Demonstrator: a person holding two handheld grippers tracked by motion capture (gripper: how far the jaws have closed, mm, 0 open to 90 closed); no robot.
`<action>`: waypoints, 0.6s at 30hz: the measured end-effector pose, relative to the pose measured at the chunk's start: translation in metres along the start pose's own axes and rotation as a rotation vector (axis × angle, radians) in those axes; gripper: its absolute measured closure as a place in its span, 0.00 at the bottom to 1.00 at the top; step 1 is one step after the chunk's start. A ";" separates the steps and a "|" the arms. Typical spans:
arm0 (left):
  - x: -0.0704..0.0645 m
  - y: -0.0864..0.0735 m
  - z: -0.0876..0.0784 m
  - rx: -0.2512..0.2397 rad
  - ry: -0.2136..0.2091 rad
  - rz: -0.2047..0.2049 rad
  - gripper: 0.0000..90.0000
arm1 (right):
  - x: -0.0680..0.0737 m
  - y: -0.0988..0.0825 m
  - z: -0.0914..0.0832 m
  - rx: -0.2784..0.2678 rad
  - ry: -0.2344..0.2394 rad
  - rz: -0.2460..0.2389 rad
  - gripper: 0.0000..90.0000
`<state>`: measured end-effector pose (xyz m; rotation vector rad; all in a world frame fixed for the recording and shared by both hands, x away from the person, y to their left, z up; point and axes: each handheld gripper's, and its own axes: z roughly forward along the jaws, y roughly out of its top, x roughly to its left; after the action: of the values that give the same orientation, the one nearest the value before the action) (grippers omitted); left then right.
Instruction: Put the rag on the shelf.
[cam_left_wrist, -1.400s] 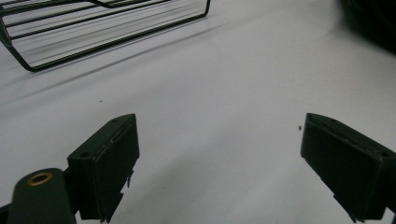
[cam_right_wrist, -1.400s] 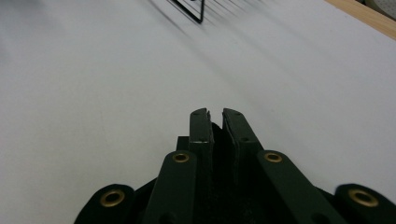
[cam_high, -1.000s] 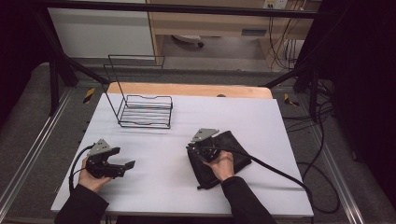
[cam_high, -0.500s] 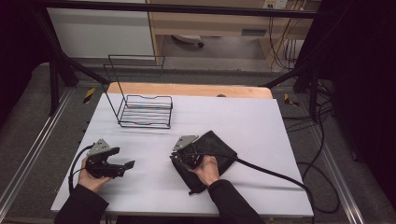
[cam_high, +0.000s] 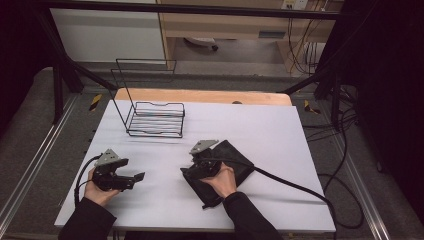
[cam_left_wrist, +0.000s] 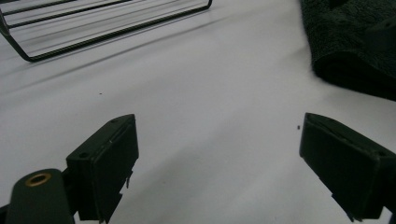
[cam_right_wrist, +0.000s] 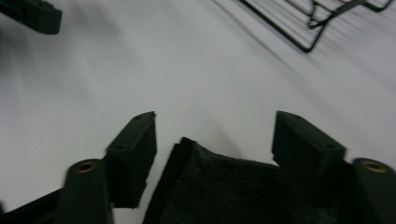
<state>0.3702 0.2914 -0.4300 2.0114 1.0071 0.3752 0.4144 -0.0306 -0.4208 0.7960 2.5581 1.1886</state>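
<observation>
A white table (cam_high: 280, 125) fills the middle of the high view, with a strip of bare wood along its far edge. On the far left part of it stands a black wire rack (cam_high: 152, 112), a low slatted tray with a tall open frame rising at its far side; nothing lies in it.

The left gripper (cam_high: 131, 178) rests near the left edge of the table at the near side, held in the person's left hand (cam_high: 97, 190), its jaws pointing right across the bare surface. In the left gripper view the two black jaws stand wide apart with only white tabletop between them (nothing held). That view also shows the wire rack at far left and a folded edge of dark cloth (cam_left_wrist: 350, 46) at far right, well apart from the jaws.

The dark cloth (cam_high: 235, 160) lies on the table right of centre, nearer the near edge than the rack, a rumpled black towel-like piece lying flat. The right gripper (cam_high: 192, 172) sits on top of its left part, held by the person's right hand (cam_high: 222, 179), with the grey plate on top and the cable trailing off to the right over the cloth and table. In the right gripper view the jaws are spread open, and a corner of the cloth (cam_right_wrist: 224, 186) lies between them without either jaw pressing on it; white table lies beyond.
</observation>
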 end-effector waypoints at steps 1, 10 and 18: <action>0.000 0.000 0.000 0.001 0.000 -0.001 0.13 | -0.003 0.000 -0.004 -0.004 -0.007 0.009 0.31; -0.014 0.014 0.005 0.006 -0.026 -0.005 0.13 | -0.037 -0.026 -0.050 -0.012 -0.161 0.095 0.10; -0.036 0.037 0.020 0.024 -0.059 0.019 0.14 | -0.061 -0.059 -0.080 0.006 -0.220 0.170 0.08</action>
<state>0.3778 0.2401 -0.4095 2.0426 0.9610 0.3138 0.4103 -0.1470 -0.4150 1.0983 2.3558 1.0719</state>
